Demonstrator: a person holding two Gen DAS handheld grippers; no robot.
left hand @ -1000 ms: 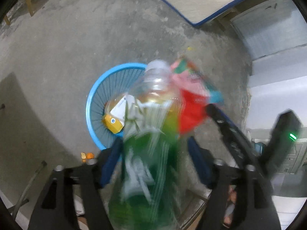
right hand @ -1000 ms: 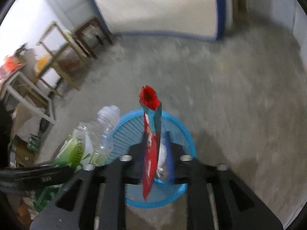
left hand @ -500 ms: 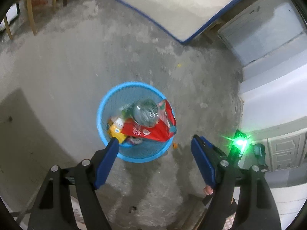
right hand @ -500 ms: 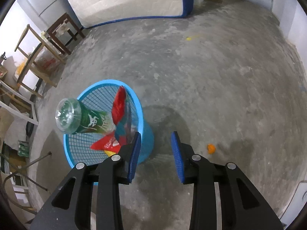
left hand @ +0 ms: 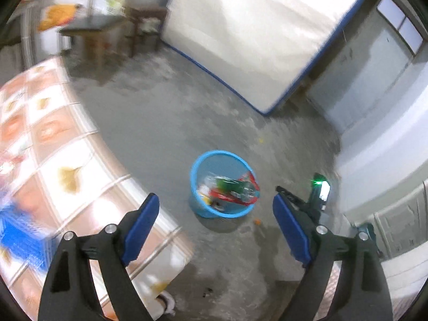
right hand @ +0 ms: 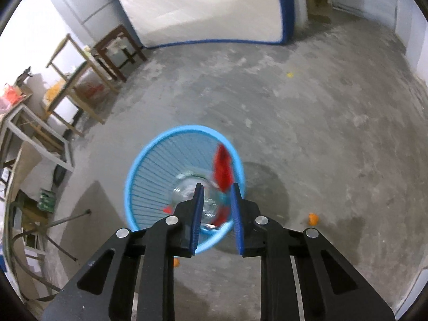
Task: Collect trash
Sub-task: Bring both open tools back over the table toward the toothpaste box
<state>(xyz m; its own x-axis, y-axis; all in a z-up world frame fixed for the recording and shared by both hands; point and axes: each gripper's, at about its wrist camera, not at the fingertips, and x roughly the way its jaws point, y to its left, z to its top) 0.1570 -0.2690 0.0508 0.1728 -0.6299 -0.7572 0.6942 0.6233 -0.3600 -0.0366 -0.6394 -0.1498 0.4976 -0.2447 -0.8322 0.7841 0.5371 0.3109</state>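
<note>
A bare concrete floor (right hand: 307, 123) fills most of both views, stained and patchy. Leaning at the far wall is a big white mattress (left hand: 240, 32) with a blue edge, its top cut off by the picture border. At the left of the left wrist view, a table (left hand: 48, 144) covered in a cloth with orange and white squares is smeared by blur, and a blue thing on its near end cannot be made out. Wooden stools and frames (right hand: 80, 80) stand along the left wall, partly cut off and cluttered with things too small to name.

The blue basket (left hand: 199, 160) stands on the floor, well below both grippers. Inside it lie a clear plastic bottle (left hand: 240, 187) with a green label and a red wrapper (right hand: 222, 165); the smaller scraps under them are too jumbled to tell apart. In the right wrist view the fingers hide the near part of the basket.

The left gripper (left hand: 215, 222) has just been opening and its jaws stand wide apart with nothing between them. The right gripper (right hand: 215, 211) has just been narrowing; its jaws are a small gap apart, empty, the basket seen through the gap.

Small orange bits (right hand: 313, 218) lie on the floor near the basket.
</note>
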